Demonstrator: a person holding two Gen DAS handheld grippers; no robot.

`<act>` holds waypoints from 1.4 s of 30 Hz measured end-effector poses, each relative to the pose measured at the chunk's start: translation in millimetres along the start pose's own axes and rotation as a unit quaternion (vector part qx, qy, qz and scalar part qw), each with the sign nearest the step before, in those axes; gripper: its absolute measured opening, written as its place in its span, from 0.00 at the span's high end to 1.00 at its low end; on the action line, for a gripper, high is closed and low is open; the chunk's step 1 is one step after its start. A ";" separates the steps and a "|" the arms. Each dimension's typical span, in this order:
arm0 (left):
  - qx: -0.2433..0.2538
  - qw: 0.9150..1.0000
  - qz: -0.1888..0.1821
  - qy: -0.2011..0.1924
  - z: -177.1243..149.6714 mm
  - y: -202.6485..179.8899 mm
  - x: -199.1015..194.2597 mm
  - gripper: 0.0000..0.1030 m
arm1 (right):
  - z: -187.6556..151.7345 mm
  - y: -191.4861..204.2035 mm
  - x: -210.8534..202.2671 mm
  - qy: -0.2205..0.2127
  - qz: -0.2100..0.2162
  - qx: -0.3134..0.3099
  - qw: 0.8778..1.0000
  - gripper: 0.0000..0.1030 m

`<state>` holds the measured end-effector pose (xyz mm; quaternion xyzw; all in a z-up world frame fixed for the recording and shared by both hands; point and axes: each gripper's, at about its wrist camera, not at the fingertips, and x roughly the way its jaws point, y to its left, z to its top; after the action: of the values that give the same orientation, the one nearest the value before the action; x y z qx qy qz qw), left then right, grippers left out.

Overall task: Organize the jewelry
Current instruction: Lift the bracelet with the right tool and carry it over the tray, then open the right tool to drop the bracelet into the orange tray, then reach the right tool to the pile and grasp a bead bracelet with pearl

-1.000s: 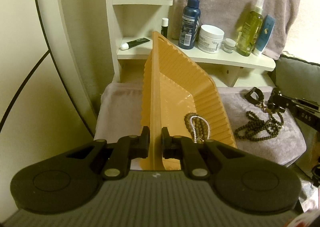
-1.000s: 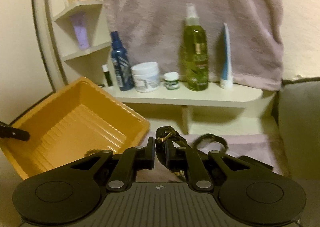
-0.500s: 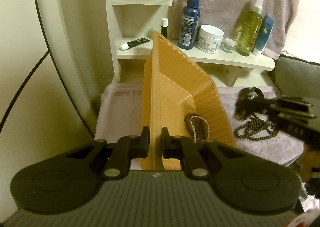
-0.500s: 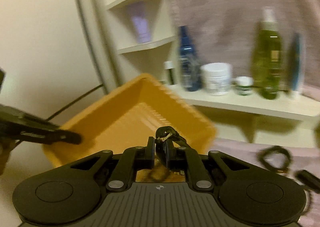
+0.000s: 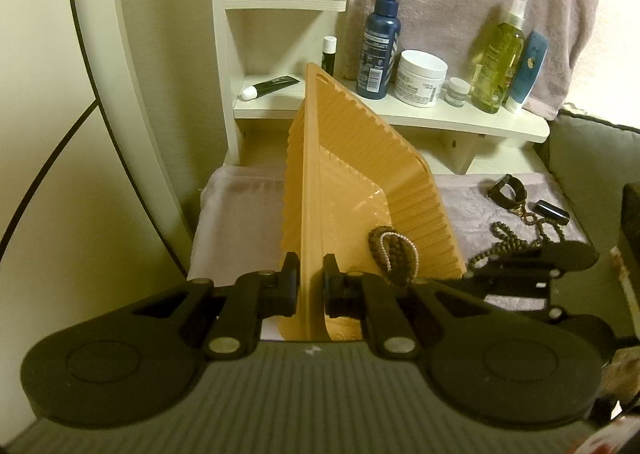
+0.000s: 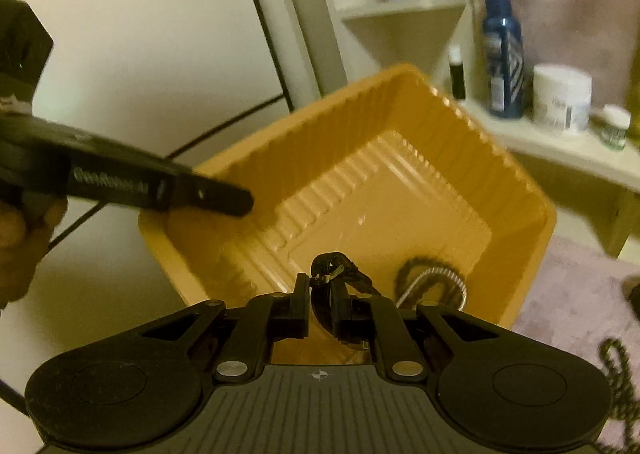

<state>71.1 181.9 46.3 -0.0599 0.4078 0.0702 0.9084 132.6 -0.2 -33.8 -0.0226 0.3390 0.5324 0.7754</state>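
My left gripper (image 5: 311, 278) is shut on the near rim of the orange ribbed tray (image 5: 360, 181), which it holds tilted over the towel. A brown bead bracelet with a pearl strand (image 5: 394, 254) lies in the tray's low corner. My right gripper (image 6: 320, 286) is shut on a dark bracelet with a gold clasp (image 6: 334, 264) and hangs over the tray (image 6: 380, 189), close to the beads (image 6: 432, 278). The left wrist view shows the right gripper (image 5: 520, 266) at the tray's right edge. A dark bead necklace (image 5: 508, 238) and a black cuff (image 5: 506, 187) lie on the towel.
A cream shelf (image 5: 400, 115) behind the tray carries a blue bottle (image 5: 380, 41), a white jar (image 5: 420, 77), a green spray bottle (image 5: 498, 61) and a blue tube. A mauve towel (image 5: 240, 213) covers the surface. A grey cushion (image 5: 592, 157) sits to the right.
My right gripper has swung left from the towel to above the tray, carrying the dark bracelet. The left gripper and the tray have stayed put.
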 end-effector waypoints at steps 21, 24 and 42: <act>-0.004 1.000 0.000 0.001 -1.7 0.2 -0.1 0.90 | -16.3 -28.6 -53.5 -0.054 -0.047 0.080 0.994 0.51; -0.004 1.000 0.000 0.001 -1.7 0.6 -0.1 0.90 | -30.1 -40.7 -77.4 -0.074 -0.085 0.099 0.989 0.51; -0.004 1.000 0.001 0.001 -1.5 1.0 0.1 0.90 | -99.4 -101.8 -145.2 -0.071 -0.274 0.172 0.943 0.52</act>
<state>69.9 182.6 45.2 -0.0632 0.4089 0.0723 0.9075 138.8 -201.1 -63.6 0.0570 0.3507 0.2328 0.9053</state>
